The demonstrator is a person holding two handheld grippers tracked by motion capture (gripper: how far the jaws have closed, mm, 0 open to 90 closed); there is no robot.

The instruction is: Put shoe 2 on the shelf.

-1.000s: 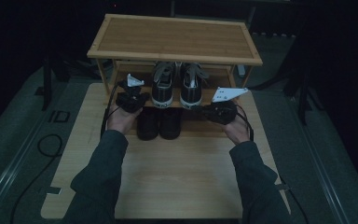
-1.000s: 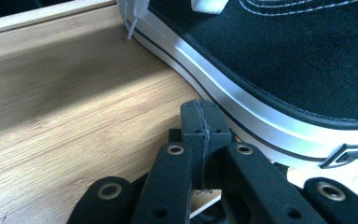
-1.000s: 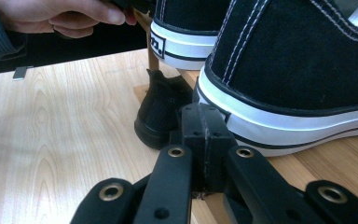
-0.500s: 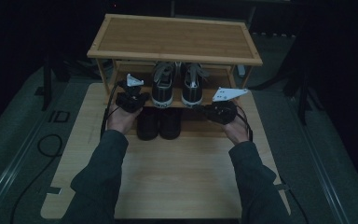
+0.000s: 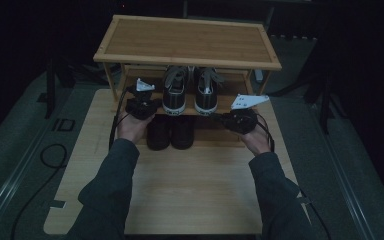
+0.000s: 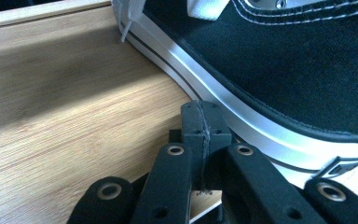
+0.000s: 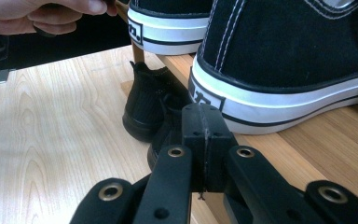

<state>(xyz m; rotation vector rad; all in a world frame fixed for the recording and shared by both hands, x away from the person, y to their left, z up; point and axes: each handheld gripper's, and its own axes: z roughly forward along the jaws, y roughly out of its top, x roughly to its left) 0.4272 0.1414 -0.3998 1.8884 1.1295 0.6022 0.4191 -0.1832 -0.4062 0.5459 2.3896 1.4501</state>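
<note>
Your left tool point(image 6: 200, 135) has its jaws pressed together on nothing, touching the white rubber sole of the left black canvas sneaker point(image 5: 175, 92); your right tool point(image 7: 200, 140), likewise closed and empty, sits just beside the right black canvas sneaker point(image 5: 206, 92). Both sneakers stand on the middle shelf of the wooden shoe rack point(image 5: 187, 42), at twelve o'clock from your hands. Canvas uppers will likely give; the rubber heel rim looks the firmer hold. Count two sneakers, plus two black ankle boots point(image 5: 170, 132) below.
</note>
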